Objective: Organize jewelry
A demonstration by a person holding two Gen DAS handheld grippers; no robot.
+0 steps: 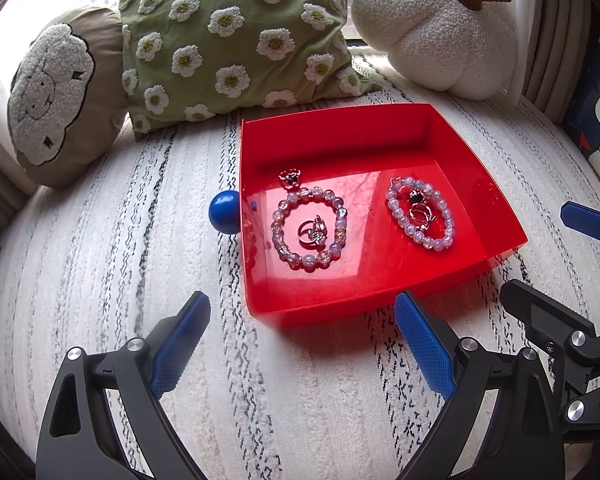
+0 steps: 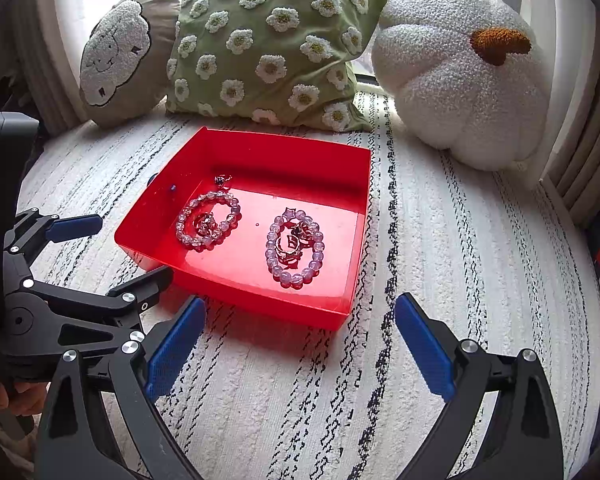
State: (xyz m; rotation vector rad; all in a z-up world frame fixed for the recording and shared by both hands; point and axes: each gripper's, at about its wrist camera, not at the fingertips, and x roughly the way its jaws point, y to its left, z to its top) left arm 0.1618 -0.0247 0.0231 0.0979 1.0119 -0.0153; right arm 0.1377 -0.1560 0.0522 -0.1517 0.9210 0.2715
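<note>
Two beaded bracelets (image 1: 308,229) (image 1: 420,213) lie inside the red tray (image 1: 380,128), each ringing small rings. Left tongs (image 1: 302,344) and right tongs (image 2: 300,344) hover near the tray's front edge, both spread apart and empty.

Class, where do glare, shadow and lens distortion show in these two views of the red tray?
Left wrist view: the window blows out white at upper left, branches reflect in the tray floor, and the rug stripes bow outward. Right wrist view: the window behind the pillows is overexposed, the tray casts a reddish shadow toward the camera, and the edges curve.
</note>
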